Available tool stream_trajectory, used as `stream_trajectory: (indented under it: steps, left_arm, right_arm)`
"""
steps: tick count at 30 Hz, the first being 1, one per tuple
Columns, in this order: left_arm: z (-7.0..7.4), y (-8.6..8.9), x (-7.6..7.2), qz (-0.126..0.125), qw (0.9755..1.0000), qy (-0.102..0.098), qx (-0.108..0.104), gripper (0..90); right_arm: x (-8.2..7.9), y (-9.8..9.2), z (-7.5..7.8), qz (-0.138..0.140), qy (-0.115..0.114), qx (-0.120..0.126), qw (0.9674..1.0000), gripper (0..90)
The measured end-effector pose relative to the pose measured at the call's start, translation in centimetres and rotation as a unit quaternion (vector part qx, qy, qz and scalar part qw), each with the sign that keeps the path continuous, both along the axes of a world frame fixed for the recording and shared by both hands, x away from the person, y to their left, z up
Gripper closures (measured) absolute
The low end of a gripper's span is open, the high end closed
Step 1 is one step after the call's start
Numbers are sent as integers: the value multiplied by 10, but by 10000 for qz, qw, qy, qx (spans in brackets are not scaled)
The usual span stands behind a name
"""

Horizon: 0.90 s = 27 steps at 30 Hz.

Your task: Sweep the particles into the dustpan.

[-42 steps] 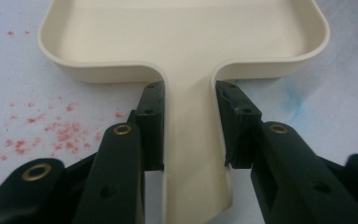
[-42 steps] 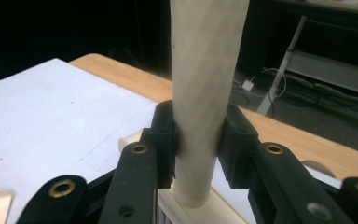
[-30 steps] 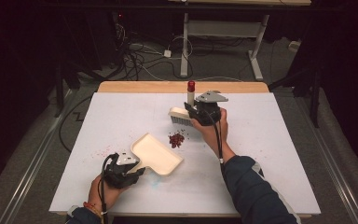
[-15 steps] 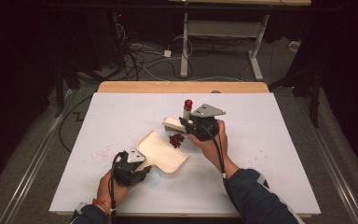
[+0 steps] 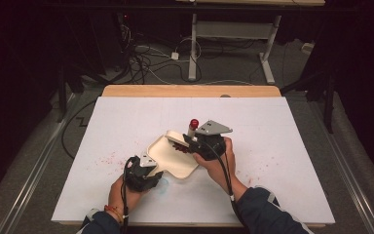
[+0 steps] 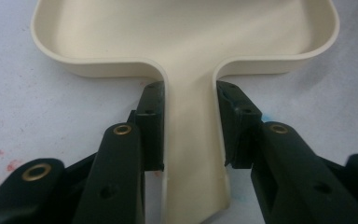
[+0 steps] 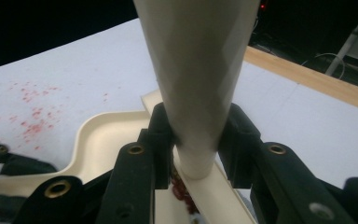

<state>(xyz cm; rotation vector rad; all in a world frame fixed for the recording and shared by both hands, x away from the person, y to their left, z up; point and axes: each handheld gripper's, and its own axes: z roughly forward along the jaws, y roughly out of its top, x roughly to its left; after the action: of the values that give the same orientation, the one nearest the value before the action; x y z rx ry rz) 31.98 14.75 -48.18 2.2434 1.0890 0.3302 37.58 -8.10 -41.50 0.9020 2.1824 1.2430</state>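
Brush (image 5: pixel 179 141) above dustpan (image 5: pixel 173 157) on table (image 5: pixel 282 146)

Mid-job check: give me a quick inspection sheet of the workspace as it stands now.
Surface: white table cover, red specks at its left.
Job's things: cream dustpan flat on the cover; brush upright, cream handle, red tip, its head at the dustpan's far rim; red bits under the head.
Clutter: nothing seen.
Grippers: left gripper shut on the dustpan's handle; right gripper shut on the brush handle.
Cables: a cable from each gripper runs along the forearm; tangled cables on the floor beyond.
Surroundings: dark room, desk frame behind.
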Motion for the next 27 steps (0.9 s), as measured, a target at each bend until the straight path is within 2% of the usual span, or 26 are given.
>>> stream_trajectory:
  steps: [5,8,10,13,14,19,24,27]
  left_arm:
    - [-1,-1,3,32,10000,-10,21,636]
    - [-2,0,6,6,10000,-18,36,636]
    - [-1,1,6,-7,10000,-39,39,635]
    - [-1,1,6,-14,10000,-43,38,635]
    - [-1,1,7,-15,10000,-49,35,636]
    - [-2,1,6,-43,10000,-74,46,636]
    - [-3,1,6,-71,9999,-99,75,636]
    - [-4,2,5,-102,9998,-114,86,636]
  right_arm:
    - [-10,4,3,99,75,134,9998,690]
    - [-15,5,5,145,22,163,9998,693]
    - [-20,6,5,201,86,241,9995,693]
    - [-24,7,5,230,85,231,9994,692]
    - [-27,7,6,295,148,294,9990,694]
    - [-37,5,8,459,179,352,9982,696]
    - [-42,0,11,606,281,514,9964,703]
    - [-42,-1,13,592,250,525,9965,703]
